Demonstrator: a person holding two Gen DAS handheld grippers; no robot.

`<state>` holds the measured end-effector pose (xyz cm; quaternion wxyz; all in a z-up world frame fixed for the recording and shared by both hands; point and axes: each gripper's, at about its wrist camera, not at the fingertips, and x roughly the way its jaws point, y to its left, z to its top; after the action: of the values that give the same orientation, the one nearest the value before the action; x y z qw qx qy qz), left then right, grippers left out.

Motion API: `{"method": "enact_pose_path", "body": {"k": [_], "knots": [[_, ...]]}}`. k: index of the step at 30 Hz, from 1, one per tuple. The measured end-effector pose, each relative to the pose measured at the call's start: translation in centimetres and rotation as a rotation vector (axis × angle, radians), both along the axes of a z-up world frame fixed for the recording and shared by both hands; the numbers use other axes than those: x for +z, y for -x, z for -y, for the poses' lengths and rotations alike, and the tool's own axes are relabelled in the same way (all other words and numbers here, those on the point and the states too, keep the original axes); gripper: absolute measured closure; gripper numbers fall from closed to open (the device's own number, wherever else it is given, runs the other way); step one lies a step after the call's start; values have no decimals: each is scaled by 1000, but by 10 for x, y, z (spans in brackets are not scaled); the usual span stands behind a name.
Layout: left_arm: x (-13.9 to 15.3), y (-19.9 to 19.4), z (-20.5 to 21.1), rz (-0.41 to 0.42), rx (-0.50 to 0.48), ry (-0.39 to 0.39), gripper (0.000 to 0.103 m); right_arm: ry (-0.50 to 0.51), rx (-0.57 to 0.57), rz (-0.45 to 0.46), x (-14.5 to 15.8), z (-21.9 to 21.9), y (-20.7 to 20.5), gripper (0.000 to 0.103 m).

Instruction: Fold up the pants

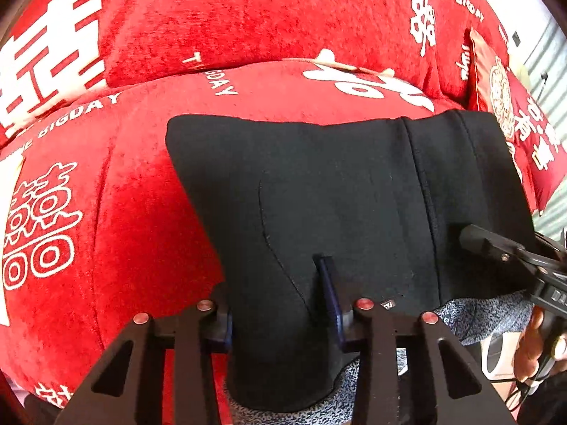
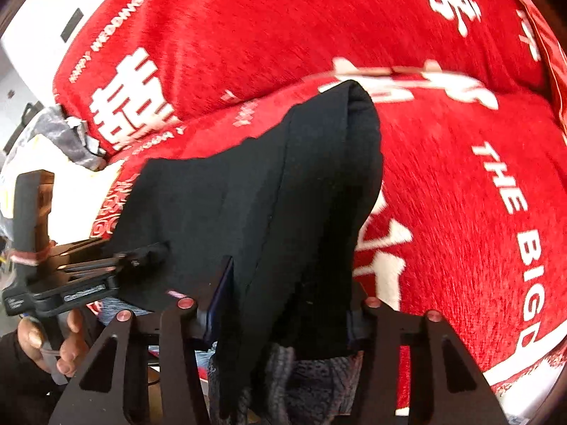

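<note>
The black pants (image 1: 336,184) — a thick, matte knit with raised seams running along their length — lie draped over a red plush cover (image 1: 124,212) with a short velvety nap and white printed characters and lettering. This cover wraps a soft, bulging surface; a second rounded swell of the same red fabric rises behind it. The far end of the pants makes a rounded, padded fold near the crease between the two red swells, and the near end hangs off the front edge, where a grey-speckled lining (image 1: 489,311) shows.

The left hand-held gripper (image 1: 276,301) is clenched on the near portion of the pants: black cloth fills the gap between its dark blue pads, bunching into a thick roll. The right hand-held gripper (image 2: 287,304) likewise grasps a bunched fold of the same cloth between its fingers — the fabric rises in a ridge from its jaws. Each tool appears from the side in the other's view, a bare hand (image 2: 46,347) wrapped round the left tool's black handle.
</note>
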<state>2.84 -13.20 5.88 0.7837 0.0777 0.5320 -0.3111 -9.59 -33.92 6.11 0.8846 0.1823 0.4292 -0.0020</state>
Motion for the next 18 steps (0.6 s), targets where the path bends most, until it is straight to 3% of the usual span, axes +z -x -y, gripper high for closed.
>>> {"method": "enact_pose_path", "body": {"k": [9,18], "knots": [[32,-28,-64,30,122,13,63,4,75,39,31,-54,-33,50],[37,-69,-134,30,277,-18,63,-107,146,-2,18,-117,-83,50]]}}
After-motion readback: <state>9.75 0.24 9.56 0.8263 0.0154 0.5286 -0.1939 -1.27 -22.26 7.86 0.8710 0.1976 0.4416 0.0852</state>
